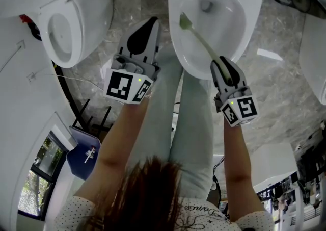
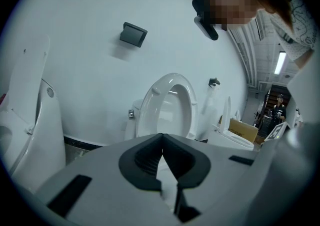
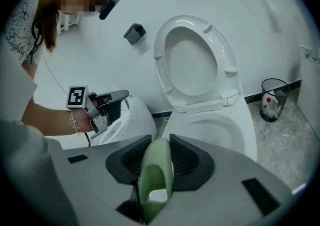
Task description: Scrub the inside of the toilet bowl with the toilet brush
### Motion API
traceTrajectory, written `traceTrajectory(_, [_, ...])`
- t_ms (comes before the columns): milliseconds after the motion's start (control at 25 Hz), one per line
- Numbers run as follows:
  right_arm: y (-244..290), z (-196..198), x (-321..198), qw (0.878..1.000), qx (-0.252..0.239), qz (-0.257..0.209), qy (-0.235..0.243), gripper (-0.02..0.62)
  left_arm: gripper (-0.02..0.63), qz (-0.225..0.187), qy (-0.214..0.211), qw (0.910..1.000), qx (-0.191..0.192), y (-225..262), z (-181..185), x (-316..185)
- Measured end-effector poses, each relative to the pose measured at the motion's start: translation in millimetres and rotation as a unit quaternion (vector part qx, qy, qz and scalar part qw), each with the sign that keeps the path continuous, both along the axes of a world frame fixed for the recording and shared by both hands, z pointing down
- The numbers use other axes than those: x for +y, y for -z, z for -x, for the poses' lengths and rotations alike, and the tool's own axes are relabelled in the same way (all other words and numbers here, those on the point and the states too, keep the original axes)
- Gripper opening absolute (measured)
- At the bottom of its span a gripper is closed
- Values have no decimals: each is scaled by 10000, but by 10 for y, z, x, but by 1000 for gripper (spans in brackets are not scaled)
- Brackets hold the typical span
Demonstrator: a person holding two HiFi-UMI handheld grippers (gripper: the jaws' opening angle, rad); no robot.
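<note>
Toilet brush [image 1: 201, 42] clamped in right claw [image 3: 157, 144], green head inside toilet bowl [image 1: 176, 47]; left claw [image 2: 162, 140] closed, empty.

Shirt [image 1: 204, 217] script reads approx. "Danse"; no other legible txt.

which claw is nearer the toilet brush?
Right. The right claw grips the toilet brush at the front rim of the bowl; the left claw, shut and empty, is off to its left.
</note>
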State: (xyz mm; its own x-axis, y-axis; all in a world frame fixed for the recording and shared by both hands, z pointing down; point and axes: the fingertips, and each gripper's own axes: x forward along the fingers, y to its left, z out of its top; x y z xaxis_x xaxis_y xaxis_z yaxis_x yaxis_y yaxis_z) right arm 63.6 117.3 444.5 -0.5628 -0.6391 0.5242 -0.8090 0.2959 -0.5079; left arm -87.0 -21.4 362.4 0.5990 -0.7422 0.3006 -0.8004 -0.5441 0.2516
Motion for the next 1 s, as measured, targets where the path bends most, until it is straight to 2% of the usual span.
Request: traceTrajectory(1000, [9,-145,795,9964,-284,649,-460,124,3,-39,-158,9999,26,63,-185,234])
